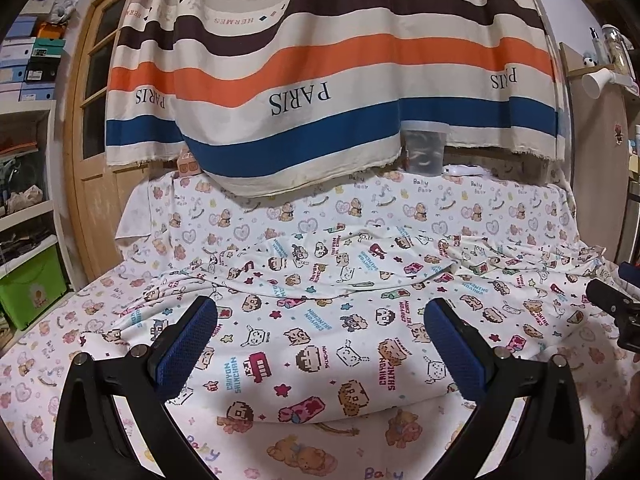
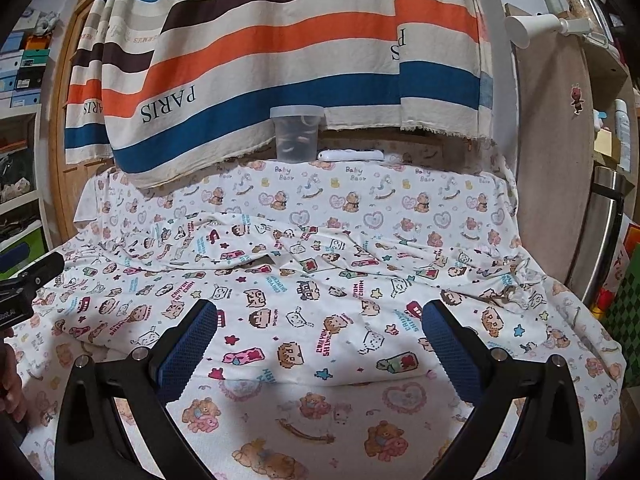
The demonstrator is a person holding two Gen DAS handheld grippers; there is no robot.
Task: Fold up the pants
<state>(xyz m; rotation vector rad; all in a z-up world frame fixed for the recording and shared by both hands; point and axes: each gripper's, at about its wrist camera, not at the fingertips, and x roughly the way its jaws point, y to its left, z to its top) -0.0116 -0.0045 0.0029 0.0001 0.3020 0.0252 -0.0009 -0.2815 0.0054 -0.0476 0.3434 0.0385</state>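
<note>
The pants (image 1: 320,320) are white with a cartoon print and lie spread flat across the table; they also show in the right wrist view (image 2: 320,300). Their near edge runs just past both sets of fingers. My left gripper (image 1: 320,316) is open and empty, hovering over the near part of the pants. My right gripper (image 2: 319,316) is open and empty too, over the pants' near edge. The right gripper shows at the right edge of the left wrist view (image 1: 616,312). The left gripper shows at the left edge of the right wrist view (image 2: 28,284).
A bear-print cloth (image 1: 248,452) covers the table. A striped curtain (image 1: 320,80) hangs behind it. A clear tub (image 2: 297,134) and a white remote (image 2: 351,155) sit at the table's far edge. Shelves with boxes (image 1: 28,64) stand left, a wooden cabinet (image 2: 560,160) right.
</note>
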